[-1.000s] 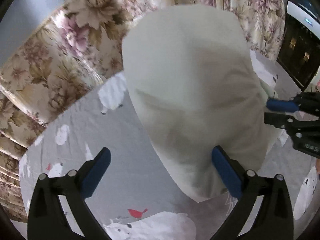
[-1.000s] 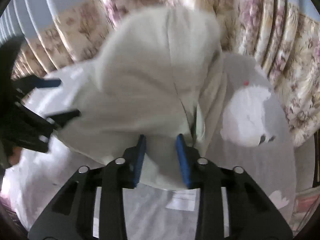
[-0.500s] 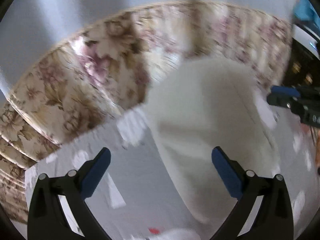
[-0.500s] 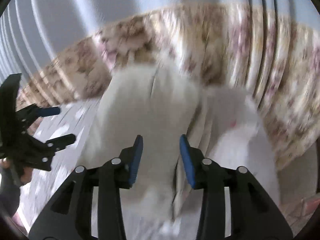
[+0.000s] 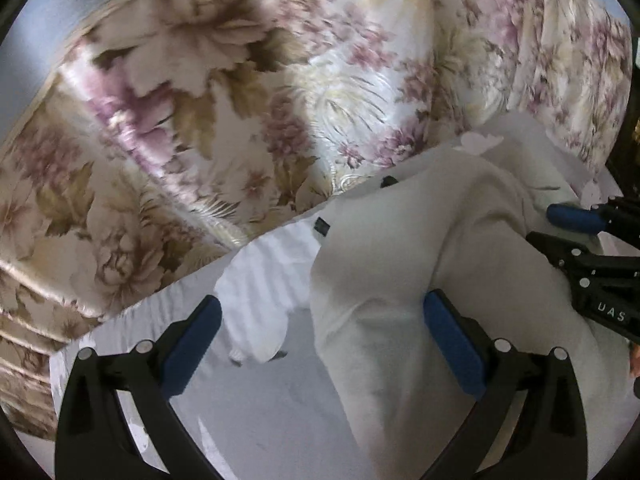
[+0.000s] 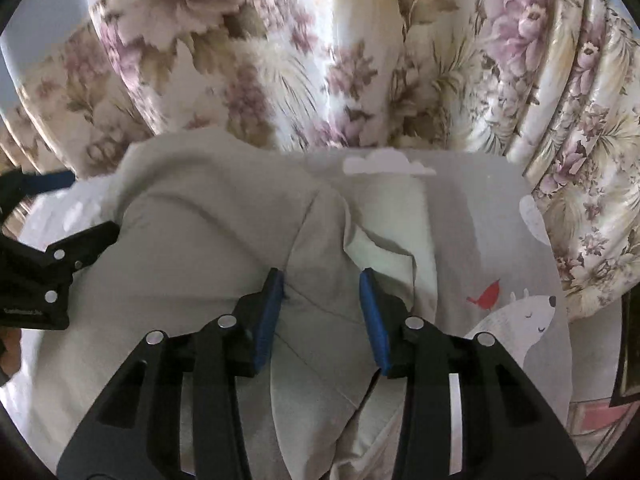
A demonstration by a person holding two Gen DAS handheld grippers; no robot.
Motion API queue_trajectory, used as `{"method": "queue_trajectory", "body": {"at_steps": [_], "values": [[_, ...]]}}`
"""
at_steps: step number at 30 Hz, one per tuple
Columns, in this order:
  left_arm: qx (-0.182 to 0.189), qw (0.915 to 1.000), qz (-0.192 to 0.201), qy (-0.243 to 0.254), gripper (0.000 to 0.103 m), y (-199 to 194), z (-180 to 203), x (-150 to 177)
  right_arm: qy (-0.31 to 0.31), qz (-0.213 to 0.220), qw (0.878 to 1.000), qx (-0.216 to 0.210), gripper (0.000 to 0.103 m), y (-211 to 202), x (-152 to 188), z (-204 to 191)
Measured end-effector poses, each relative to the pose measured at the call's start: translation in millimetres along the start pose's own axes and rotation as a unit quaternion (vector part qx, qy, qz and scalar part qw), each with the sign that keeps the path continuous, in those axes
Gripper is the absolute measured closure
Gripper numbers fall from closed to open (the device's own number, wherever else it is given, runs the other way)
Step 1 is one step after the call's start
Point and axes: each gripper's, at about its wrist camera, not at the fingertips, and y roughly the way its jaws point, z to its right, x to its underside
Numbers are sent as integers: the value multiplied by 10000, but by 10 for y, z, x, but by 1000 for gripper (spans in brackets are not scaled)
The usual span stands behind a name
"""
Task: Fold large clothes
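left gripper (image 5: 320, 344): jaws wide apart, over garment's edge | right gripper (image 6: 322, 312): jaws part-spread, cloth between, no pinch | white garment (image 6: 208, 240): bunched on grey animal-print sheet (image 6: 480, 240) near floral curtain (image 5: 240, 100)

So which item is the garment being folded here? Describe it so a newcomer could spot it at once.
Start from the grey bed sheet printed with white bears, clouds and a red bird, lying below the floral curtain. The garment is the plain cream cloth heaped on that sheet, under the right gripper. Unlike everything around it, it has no print, only seams and creases.
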Motion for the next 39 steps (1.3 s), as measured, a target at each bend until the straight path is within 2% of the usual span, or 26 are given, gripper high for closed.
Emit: {"method": "queue_trajectory", "body": {"at_steps": [4, 7, 12, 15, 17, 19, 21, 23, 25, 28, 30, 33, 34, 36, 39], "values": [[480, 9986, -94, -191, 1, 162, -80, 2, 57, -54, 9998, -208, 65, 74, -5, 139], [740, 9967, -162, -283, 1, 228, -121, 14, 43, -6, 9999, -143, 65, 90, 4, 124], [544, 9981, -28, -292, 1, 123, -82, 18, 140, 9, 9998, -103, 63, 27, -17, 108], [553, 9974, 92, -442, 2, -136, -194, 79, 211, 356, 9990, -196, 57, -317, 51, 141], [848, 9944, 34, -635, 2, -263, -279, 129, 357, 542, 9975, -286, 49, -576, 139, 194], [1254, 9881, 136, -875, 2, -447, -371, 235, 461, 645, 9964, -289, 43, -773, 240, 236], [1426, 9839, 195, -1059, 2, -569, -428, 337, 542, 677, 9957, -313, 37, -894, 336, 267], [1732, 9773, 104, -1217, 2, -619, -439, 452, 603, 643, 9955, -344, 28, -962, 463, 281], [2001, 9714, -93, -1279, 2, -588, -370, 551, 685, 569, 9954, -355, 24, -945, 566, 303], [1960, 9732, -307, -1162, 2, -497, -180, 657, 838, 381, 9951, -371, 22, -872, 719, 329], [1893, 9749, -298, -1130, 2, -459, -94, 707, 901, 279, 9951, -289, 22, -841, 801, 342], [2134, 9668, -232, -1384, 2, -442, -75, 750, 884, 253, 9953, -302, 22, -838, 882, 334], [2336, 9613, -237, -1443, 2, -427, -54, 752, 884, 250, 9953, -304, 22, -836, 894, 331], [2524, 9572, -229, -1398, 2, -407, 24, 769, 903, 247, 9951, -329, 21, -824, 905, 323], [2259, 9670, -16, -1179, 2, -409, 183, 812, 926, 231, 9947, -377, 21, -785, 921, 305]]}}
